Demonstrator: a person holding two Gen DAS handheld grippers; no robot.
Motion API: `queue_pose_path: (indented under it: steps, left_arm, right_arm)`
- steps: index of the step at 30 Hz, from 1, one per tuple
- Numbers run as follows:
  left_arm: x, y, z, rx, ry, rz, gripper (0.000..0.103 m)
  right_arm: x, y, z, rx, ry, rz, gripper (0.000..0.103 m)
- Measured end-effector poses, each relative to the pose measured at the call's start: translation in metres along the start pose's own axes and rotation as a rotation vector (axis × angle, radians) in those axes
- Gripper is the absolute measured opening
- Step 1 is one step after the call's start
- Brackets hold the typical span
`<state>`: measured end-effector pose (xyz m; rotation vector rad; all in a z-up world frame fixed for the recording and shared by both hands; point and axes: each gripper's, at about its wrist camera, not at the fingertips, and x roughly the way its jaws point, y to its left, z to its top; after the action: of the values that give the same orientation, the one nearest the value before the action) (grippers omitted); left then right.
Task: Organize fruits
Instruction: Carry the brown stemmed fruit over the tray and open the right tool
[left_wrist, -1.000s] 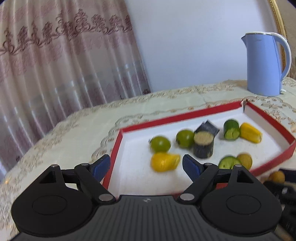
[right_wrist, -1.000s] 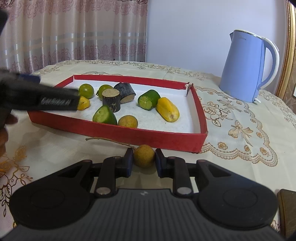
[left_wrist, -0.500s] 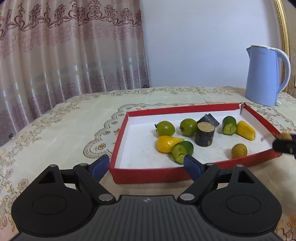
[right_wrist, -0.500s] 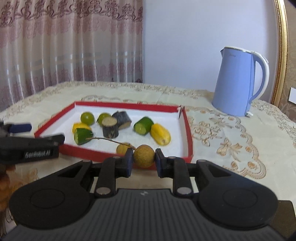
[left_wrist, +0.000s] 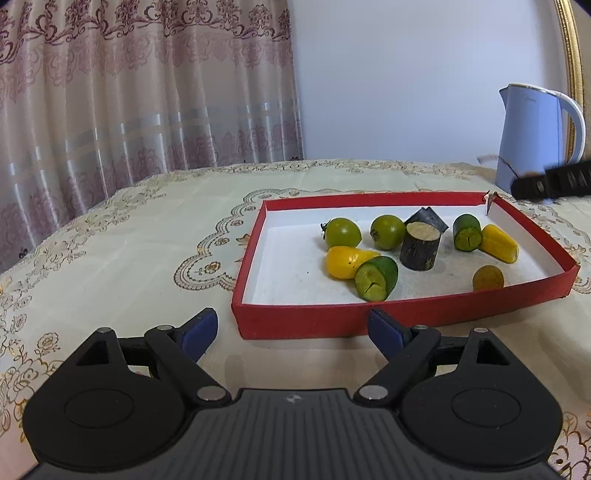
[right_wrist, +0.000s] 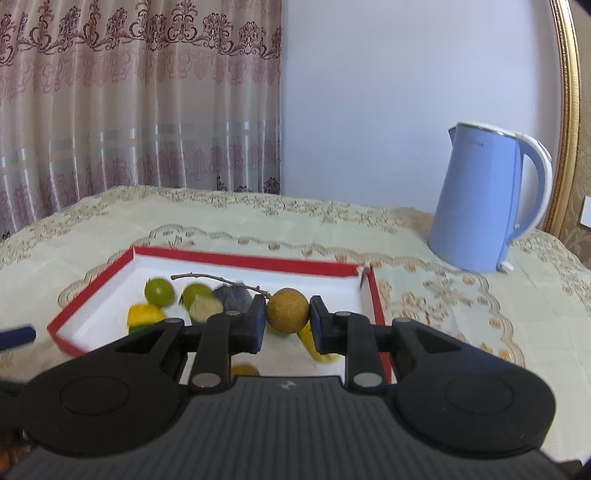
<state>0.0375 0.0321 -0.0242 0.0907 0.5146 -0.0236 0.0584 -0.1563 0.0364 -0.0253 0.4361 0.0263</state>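
A red tray (left_wrist: 303, 318) with a white floor holds two green tomatoes (left_wrist: 342, 232), yellow pieces (left_wrist: 347, 261), green cucumber pieces (left_wrist: 376, 277), a dark cut stump (left_wrist: 420, 246) and a brown round fruit (left_wrist: 488, 277). My left gripper (left_wrist: 291, 328) is open and empty, just in front of the tray's near wall. My right gripper (right_wrist: 287, 320) is shut on a brown round longan (right_wrist: 287, 310) with a thin twig, held in the air above the tray (right_wrist: 236, 260). The right gripper's tip shows at the far right of the left wrist view (left_wrist: 550, 181).
A light blue kettle (right_wrist: 484, 201) stands on the table behind the tray's right corner. The table has a cream embroidered cloth (left_wrist: 129, 236). A pink curtain (left_wrist: 129, 92) hangs behind on the left, and a white wall is on the right.
My right gripper has lifted the longan off the table and carried it forward over the tray. My left gripper has drawn back from the tray and stayed open.
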Motion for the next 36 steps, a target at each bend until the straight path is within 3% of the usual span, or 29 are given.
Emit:
queue_pose_path:
  steps: [11,36]
  left_arm:
    - [0.000,0.003,-0.001,-0.020,-0.001,-0.003,0.092]
    - [0.008,0.004,-0.004,-0.025,0.077,0.044,0.093]
  right_arm:
    - [0.033,0.004,0.027,0.029,-0.042,0.033,0.024]
    - [0.043,-0.003,0.009,0.049,-0.023,0.043,0.024]
